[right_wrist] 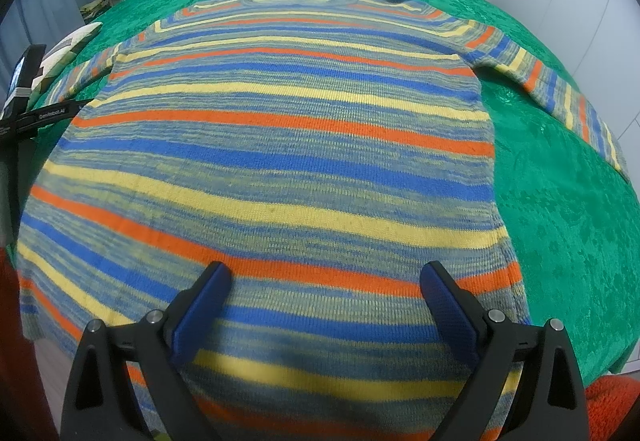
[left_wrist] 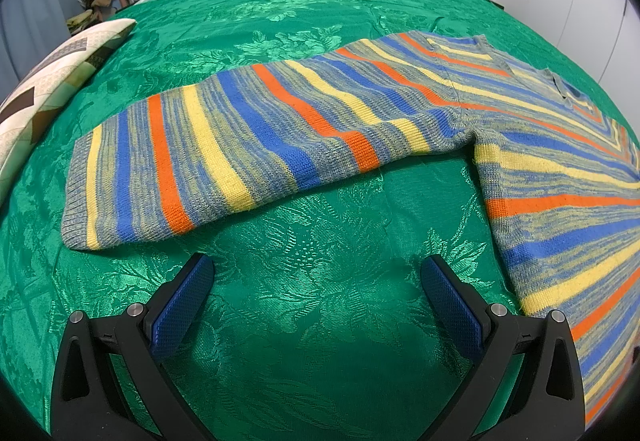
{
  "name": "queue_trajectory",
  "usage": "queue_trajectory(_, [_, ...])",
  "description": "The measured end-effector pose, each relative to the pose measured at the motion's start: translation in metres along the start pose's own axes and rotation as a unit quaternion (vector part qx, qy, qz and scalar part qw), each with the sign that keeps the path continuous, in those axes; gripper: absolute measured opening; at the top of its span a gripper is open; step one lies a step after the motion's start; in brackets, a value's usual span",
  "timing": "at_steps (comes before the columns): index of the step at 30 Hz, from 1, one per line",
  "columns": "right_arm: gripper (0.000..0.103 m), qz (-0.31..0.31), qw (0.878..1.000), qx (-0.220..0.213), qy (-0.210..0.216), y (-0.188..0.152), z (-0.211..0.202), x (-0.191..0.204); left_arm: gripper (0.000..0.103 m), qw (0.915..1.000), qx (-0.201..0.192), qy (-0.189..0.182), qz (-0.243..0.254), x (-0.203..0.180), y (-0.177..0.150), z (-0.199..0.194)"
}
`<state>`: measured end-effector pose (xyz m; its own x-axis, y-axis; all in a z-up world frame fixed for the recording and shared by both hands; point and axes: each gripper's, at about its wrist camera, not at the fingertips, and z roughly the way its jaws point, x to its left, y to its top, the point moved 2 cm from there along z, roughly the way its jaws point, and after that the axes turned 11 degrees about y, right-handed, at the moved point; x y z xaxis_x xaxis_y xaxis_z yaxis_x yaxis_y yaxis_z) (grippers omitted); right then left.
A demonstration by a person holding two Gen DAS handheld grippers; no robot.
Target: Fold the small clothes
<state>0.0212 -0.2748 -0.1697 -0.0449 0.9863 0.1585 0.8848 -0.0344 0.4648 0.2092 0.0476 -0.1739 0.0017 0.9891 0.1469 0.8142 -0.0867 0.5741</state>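
A striped knit sweater (right_wrist: 272,145) in blue, orange and yellow lies flat on the green floral bedspread (left_wrist: 304,281). The left gripper (left_wrist: 316,281) gapes empty short of its sleeve (left_wrist: 224,157); the right gripper (right_wrist: 326,285) hovers spread above its hem. A shallow pinch risks snagging the bedspread too.

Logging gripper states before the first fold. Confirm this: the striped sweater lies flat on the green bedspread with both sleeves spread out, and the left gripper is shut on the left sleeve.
Wrong on the grip. The left wrist view shows the left gripper open over bare green bedspread, holding nothing; the left sleeve lies beyond its fingertips. The rest about the striped sweater stands.
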Motion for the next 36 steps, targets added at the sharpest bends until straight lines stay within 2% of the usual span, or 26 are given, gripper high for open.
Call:
queue_trajectory(4, [0.091,0.040,0.997,-0.002,0.064,0.007,-0.021,-0.017,0.103,1.0000,0.000,0.000,0.000,0.000,0.000,0.000])
queue_trajectory(5, [0.089,0.063,0.994,-0.024,0.085,0.013,-0.036,-0.031,0.103,1.0000,0.000,0.000,0.000,0.000,0.000,0.000])
queue_trajectory(7, [0.089,0.092,0.989,-0.067,0.099,0.023,-0.060,-0.062,0.103,1.0000,0.000,0.000,0.000,0.000,0.000,0.000])
queue_trajectory(10, [0.089,0.144,0.977,-0.135,0.080,0.041,-0.101,-0.141,0.103,1.0000,0.000,0.000,0.000,0.000,0.000,0.000])
queue_trajectory(11, [0.089,0.173,0.969,-0.161,0.066,0.046,-0.115,-0.175,0.103,1.0000,0.000,0.000,0.000,0.000,0.000,0.000])
queue_trajectory(13, [0.089,0.251,0.946,-0.204,0.040,0.048,-0.136,-0.248,0.103,1.0000,0.000,0.000,0.000,0.000,0.000,0.000])
queue_trajectory(14, [0.088,0.306,0.929,-0.205,0.043,0.045,-0.138,-0.291,0.103,1.0000,0.000,0.000,0.000,0.000,0.000,0.000])
queue_trajectory(16, [0.084,0.378,0.904,-0.187,0.069,0.040,-0.130,-0.341,0.103,1.0000,0.000,0.000,0.000,0.000,0.000,0.000])
queue_trajectory(18, [0.080,0.409,0.891,-0.167,0.106,0.039,-0.117,-0.367,0.103,1.0000,0.000,0.000,0.000,0.000,0.000,0.000])
queue_trajectory(24, [0.073,0.427,0.880,-0.143,0.152,0.056,-0.082,-0.381,0.103,1.0000,0.000,0.000,0.000,0.000,0.000,0.000])
queue_trajectory(28, [0.064,0.435,0.881,-0.122,0.140,0.063,-0.059,-0.392,0.103,1.0000,0.000,0.000,0.000,0.000,0.000,0.000])
queue_trajectory(29, [0.056,0.430,0.885,-0.118,0.135,0.064,-0.056,-0.392,0.103,1.0000,0.000,-0.001,-0.001,0.001,0.000,0.000])
queue_trajectory(31, [0.031,0.413,0.898,-0.105,0.113,0.069,-0.054,-0.389,0.103,1.0000,0.000,0.000,0.000,0.001,0.000,0.000])
queue_trajectory(32, [0.006,0.409,0.901,-0.102,0.104,0.070,-0.055,-0.388,0.103,1.0000,-0.001,0.001,0.000,0.001,0.000,0.000])
queue_trajectory(34, [0.006,0.394,0.910,-0.108,0.079,0.077,-0.068,-0.379,0.103,1.0000,-0.001,-0.001,-0.001,0.002,0.000,0.000])
queue_trajectory(36, [0.006,0.332,0.936,-0.109,0.032,0.096,-0.090,-0.349,0.103,1.0000,-0.001,-0.001,-0.001,0.001,0.000,0.000])
